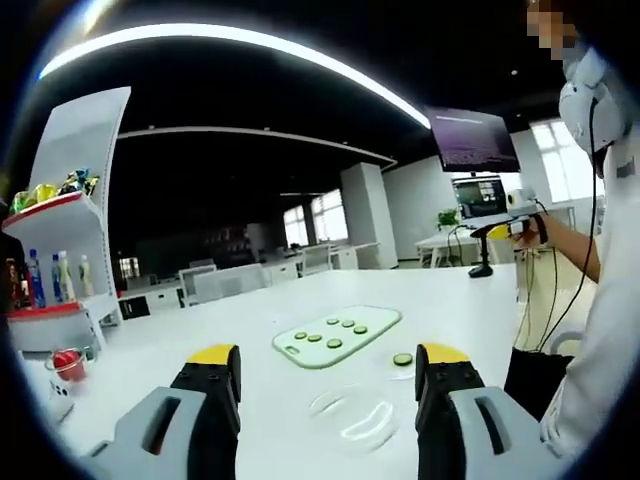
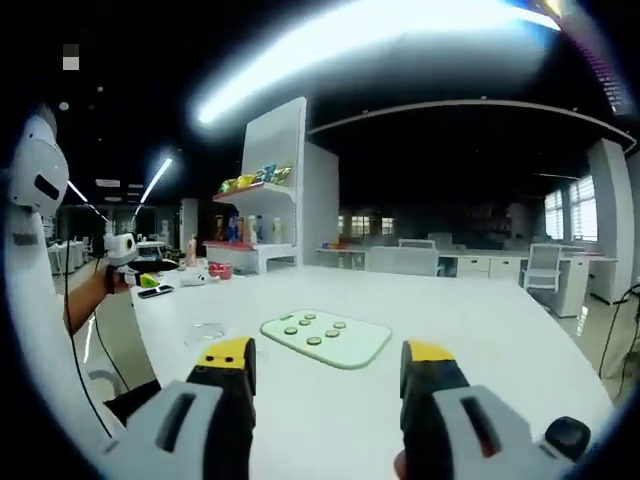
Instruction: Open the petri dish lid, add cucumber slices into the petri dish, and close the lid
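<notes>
Petri dish [image 1: 355,415], clear, flat on bench [image 1: 470,300] between parted left claw [image 1: 328,372] jaws (right claw [image 2: 326,362] likewise parted, empty); cutting board [image 1: 337,334] beyond, long axis slanting right.

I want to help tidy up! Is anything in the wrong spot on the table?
One cucumber slice lies on the bare table, off the green cutting board where the other slices sit. Nothing looks spilled or broken.

white table [image 1: 480,300] | cutting board [image 1: 338,335] | petri dish [image 1: 355,415] | loose cucumber slice [image 1: 402,359]
</notes>
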